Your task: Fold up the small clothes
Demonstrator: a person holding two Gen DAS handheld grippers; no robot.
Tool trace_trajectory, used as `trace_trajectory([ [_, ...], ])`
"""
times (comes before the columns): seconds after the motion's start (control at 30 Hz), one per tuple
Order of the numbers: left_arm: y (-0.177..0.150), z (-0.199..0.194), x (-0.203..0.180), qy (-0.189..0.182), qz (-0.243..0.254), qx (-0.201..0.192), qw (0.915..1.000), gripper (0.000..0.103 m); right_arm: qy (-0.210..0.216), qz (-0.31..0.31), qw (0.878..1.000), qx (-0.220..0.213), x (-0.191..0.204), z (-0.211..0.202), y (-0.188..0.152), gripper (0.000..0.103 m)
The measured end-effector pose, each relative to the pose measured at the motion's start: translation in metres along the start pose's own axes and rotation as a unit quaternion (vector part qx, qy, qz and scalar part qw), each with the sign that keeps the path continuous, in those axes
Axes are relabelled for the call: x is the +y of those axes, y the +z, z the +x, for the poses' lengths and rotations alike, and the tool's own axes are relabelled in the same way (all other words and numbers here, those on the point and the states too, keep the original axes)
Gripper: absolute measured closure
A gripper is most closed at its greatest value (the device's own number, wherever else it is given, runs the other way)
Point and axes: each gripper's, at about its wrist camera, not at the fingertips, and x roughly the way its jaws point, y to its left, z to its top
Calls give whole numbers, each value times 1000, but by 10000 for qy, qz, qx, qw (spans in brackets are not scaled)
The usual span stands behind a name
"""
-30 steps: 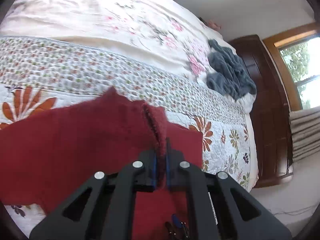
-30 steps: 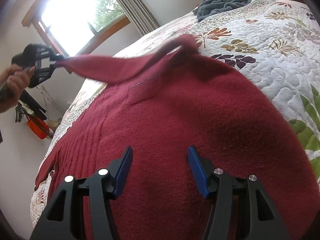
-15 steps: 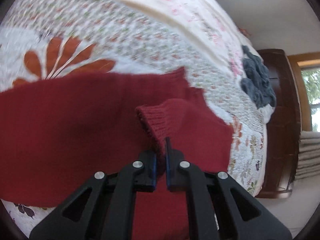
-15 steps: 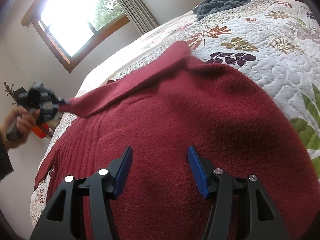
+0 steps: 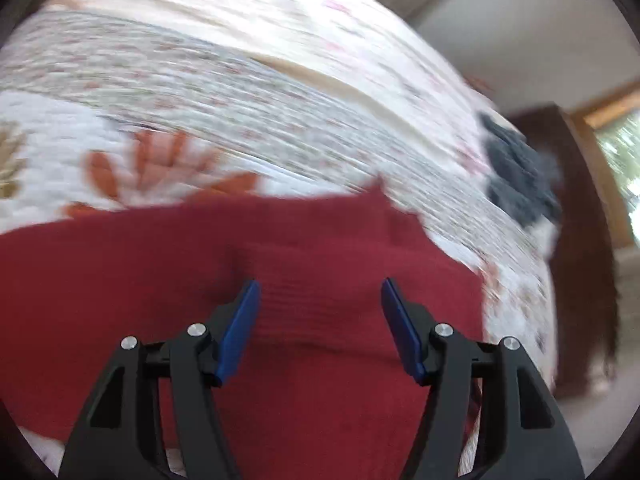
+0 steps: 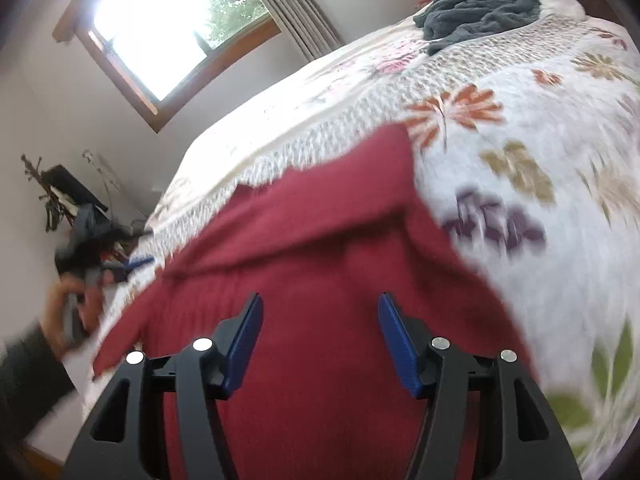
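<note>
Left claw (image 5: 318,316) gapes over red sweater (image 5: 160,280).

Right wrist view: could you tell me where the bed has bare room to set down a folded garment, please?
Bare quilt lies right of the red sweater, up to the grey blanket. A strip also runs behind the sweater toward the window. The near middle is covered.

One red sweater (image 5: 328,320) on the quilt (image 6: 540,168), one grey garment (image 6: 484,4) at its far corner, two grippers, left (image 5: 318,320) and right (image 6: 320,334), both spread wide.
</note>
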Motion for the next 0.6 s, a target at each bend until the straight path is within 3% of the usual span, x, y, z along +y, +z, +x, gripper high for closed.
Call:
trace_trajectory([
  [0.1,-11,30,7,-70,-130,291,9995,40,352,-17,9988,332,-1,32,51,41],
  [0.17,-16,46,20,96,-241,429,9987,41,347,-8,9982,491,-4,58,72,41],
  [0.27,-19,52,40,-98,-576,392,9975,45,168,176,9941,1060,-27,101,83,42],
  [0.33,-17,38,47,-313,-801,248,9960,43,16,361,9906,1320,-50,115,79,49],
  [0.37,-17,24,51,-302,-833,119,9960,35,28,343,9899,1374,-57,116,77,61],
  [0.43,-20,-8,65,-299,-885,-165,9955,27,-12,288,9907,1332,-67,106,77,65],
  [0.47,-25,-30,76,-312,-931,-326,9946,25,-2,319,9909,1308,-68,101,77,64],
  [0.53,-37,-72,101,-183,-1070,-580,9924,21,-121,290,9923,1195,-65,85,76,51],
  [0.57,-47,-99,120,-86,-1213,-750,9897,20,-226,229,9931,1130,-61,79,76,38],
  [0.6,-60,-126,141,-8,-1397,-917,9859,20,-260,125,9942,1031,-53,68,75,37],
])
